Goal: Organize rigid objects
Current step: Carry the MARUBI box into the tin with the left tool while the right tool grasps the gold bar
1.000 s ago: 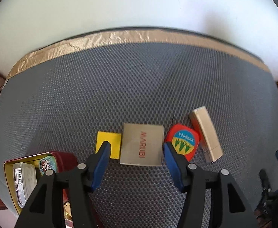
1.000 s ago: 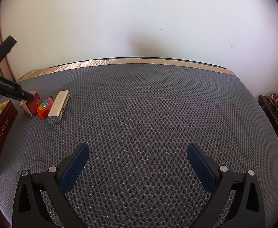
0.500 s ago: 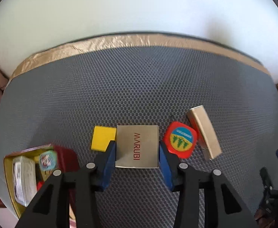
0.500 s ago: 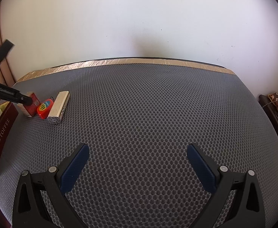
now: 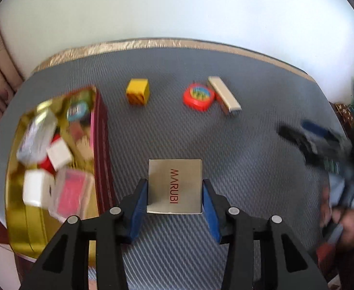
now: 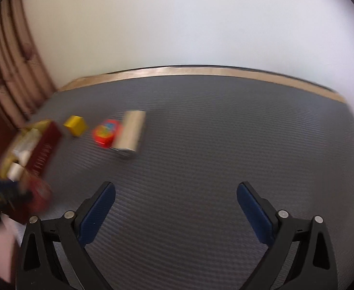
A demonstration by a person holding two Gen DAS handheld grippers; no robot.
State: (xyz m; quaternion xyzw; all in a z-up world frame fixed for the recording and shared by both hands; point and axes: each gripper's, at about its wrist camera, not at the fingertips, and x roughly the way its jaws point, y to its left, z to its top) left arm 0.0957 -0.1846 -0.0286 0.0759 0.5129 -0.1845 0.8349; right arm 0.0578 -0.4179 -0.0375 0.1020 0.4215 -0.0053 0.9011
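My left gripper [image 5: 175, 197] is shut on a flat silver box printed MARUBI [image 5: 175, 185], held above the grey mat. A yellow block [image 5: 137, 92], a red round tape measure [image 5: 198, 96] and a beige bar [image 5: 224, 94] lie farther back on the mat. The open gold-lined tin [image 5: 19, 217] with several small items sits at the left. In the right wrist view my right gripper [image 6: 176, 200] has its jaws wide and closing slightly, with nothing between them. From there the yellow block [image 6: 76, 125], tape measure [image 6: 105, 132], beige bar [image 6: 131, 130] and tin [image 6: 44, 148] show at the left.
The grey honeycomb mat [image 6: 225, 145] has a gold tape edge along the white wall. The other gripper and a hand [image 5: 338, 215] show blurred at the right of the left wrist view. Brown furniture stands at the far left.
My left gripper closed on the MARUBI box and carried it back and away from the yellow block, tape measure and bar. The right gripper swung left, bringing the objects closer to centre.
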